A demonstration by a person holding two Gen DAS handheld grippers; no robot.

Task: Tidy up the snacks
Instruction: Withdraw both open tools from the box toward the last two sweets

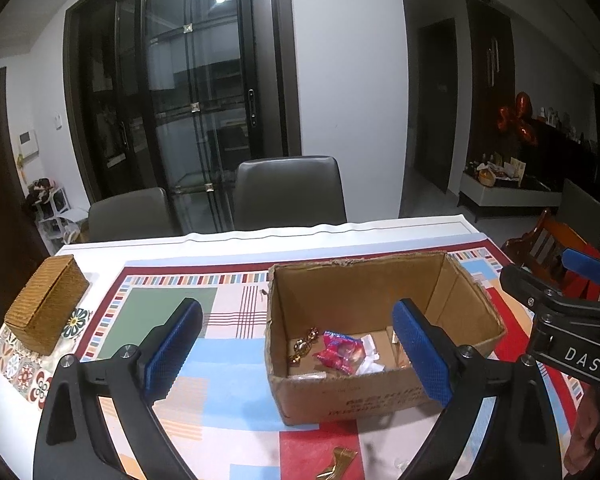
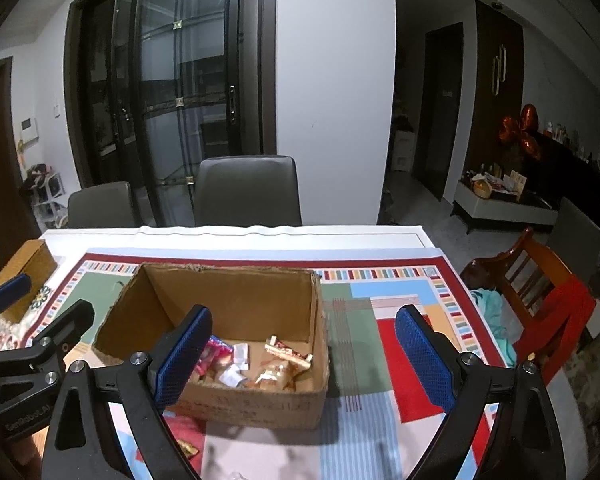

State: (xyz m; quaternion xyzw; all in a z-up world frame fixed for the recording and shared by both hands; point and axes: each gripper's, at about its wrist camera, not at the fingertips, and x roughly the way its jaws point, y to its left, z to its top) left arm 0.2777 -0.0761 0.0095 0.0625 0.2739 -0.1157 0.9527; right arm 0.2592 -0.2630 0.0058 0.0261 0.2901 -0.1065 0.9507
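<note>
An open cardboard box [image 1: 380, 396] stands on the patterned tablecloth [image 1: 160, 308]. Inside it lie a pink-red packet [image 1: 340, 354], a gold-wrapped sweet [image 1: 302, 346] and white wrappers [image 1: 370, 360]. My left gripper [image 1: 298, 352] is open near the box's front left corner, holding nothing. In the right wrist view the box [image 2: 260, 404] holds a gold bar [image 2: 288, 354] and a pink packet [image 2: 216, 354]. My right gripper [image 2: 304, 360] is open and holds nothing, its left finger over the box's front wall. A loose gold wrapper [image 1: 338, 462] lies on the cloth in front of the box.
A wicker box [image 1: 46, 304] sits at the table's left edge. Two grey chairs [image 1: 290, 192] stand behind the far side. A wooden chair with a red part [image 2: 540, 292] and a teal cloth [image 2: 494, 308] are at the right edge.
</note>
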